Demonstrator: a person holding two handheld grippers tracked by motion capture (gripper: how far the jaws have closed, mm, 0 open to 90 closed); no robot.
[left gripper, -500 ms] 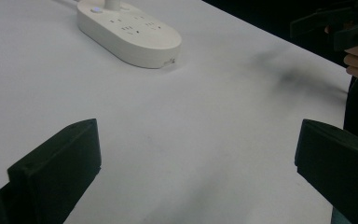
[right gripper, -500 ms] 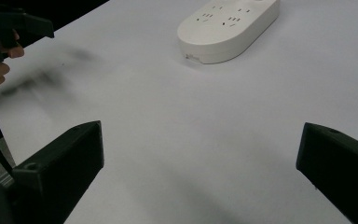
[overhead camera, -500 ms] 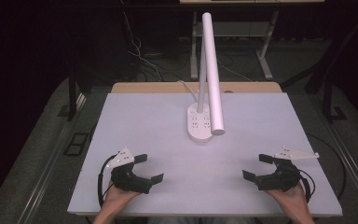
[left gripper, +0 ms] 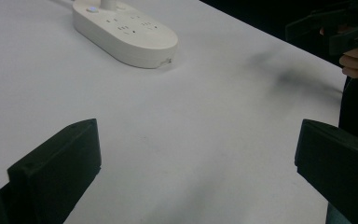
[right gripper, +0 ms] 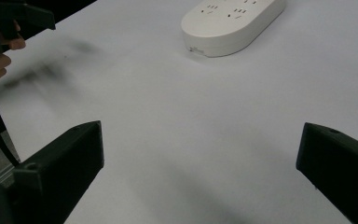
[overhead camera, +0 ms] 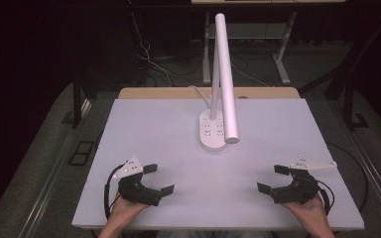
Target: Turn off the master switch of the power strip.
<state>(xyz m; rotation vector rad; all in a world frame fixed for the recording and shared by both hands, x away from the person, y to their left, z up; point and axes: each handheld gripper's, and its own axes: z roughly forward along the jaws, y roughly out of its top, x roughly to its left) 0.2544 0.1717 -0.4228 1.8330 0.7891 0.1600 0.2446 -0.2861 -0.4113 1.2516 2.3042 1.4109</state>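
- The left gripper (overhead camera: 158,179) rests near the desk's (overhead camera: 287,148) front-left corner, jaws spread wide, gripping nothing.
- The right gripper (overhead camera: 273,178) sits near the front-right corner, jaws likewise wide apart and empty.
- A white lamp base with sockets (overhead camera: 213,131) stands toward the back edge's middle, its white tube (overhead camera: 226,74) leaning over it.

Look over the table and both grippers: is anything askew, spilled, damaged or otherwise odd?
Nothing stands out. The desk lamp stands upright on the white table, and the left gripper and right gripper hover open, holding nothing.
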